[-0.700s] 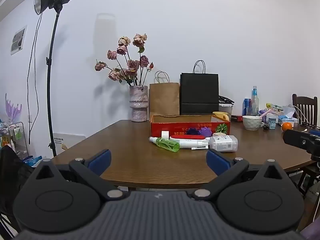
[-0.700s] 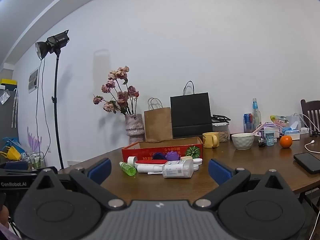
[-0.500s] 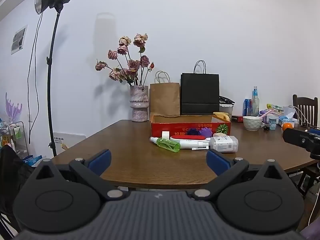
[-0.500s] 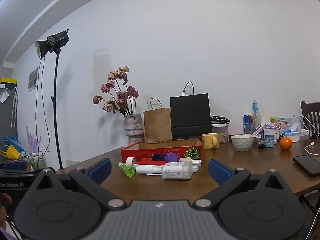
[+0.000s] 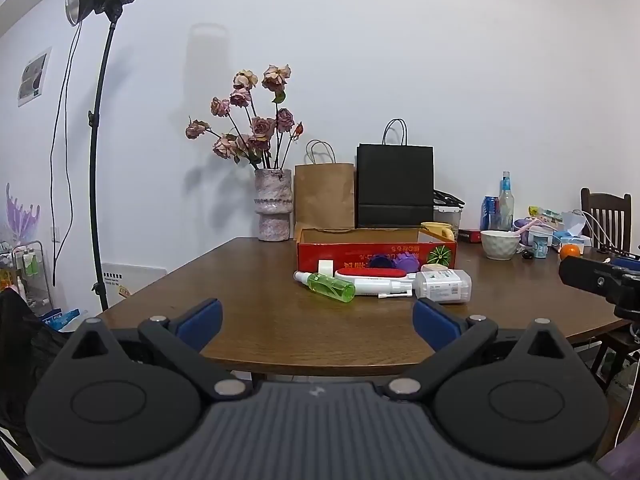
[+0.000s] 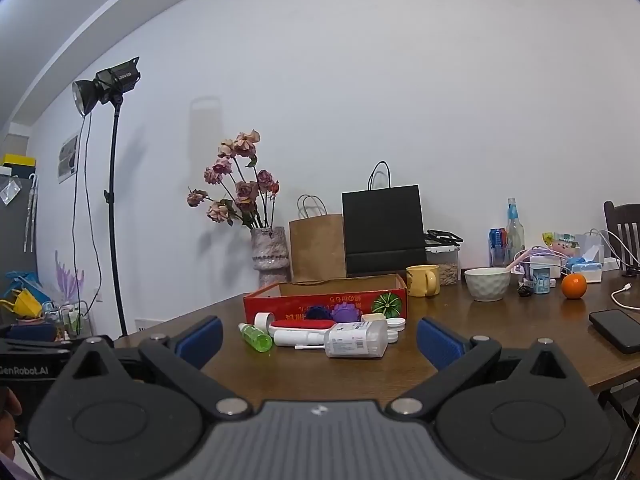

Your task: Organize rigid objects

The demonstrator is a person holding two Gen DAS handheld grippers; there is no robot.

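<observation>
Here, left gripper (image 5: 317, 322) gaped wide, empty | right gripper (image 6: 319, 339) likewise wide, empty | green bottle (image 5: 329, 286), white bottle (image 5: 442, 287), red brush (image 5: 371, 273) lay before red box (image 5: 376, 245) on table (image 5: 256, 300).

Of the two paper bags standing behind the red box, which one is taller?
The black paper bag, right of the brown paper bag; its top edge and handles rise higher against the wall in both views.

R claw (image 6: 318, 340) slightly nearer table (image 6: 500, 332).
</observation>
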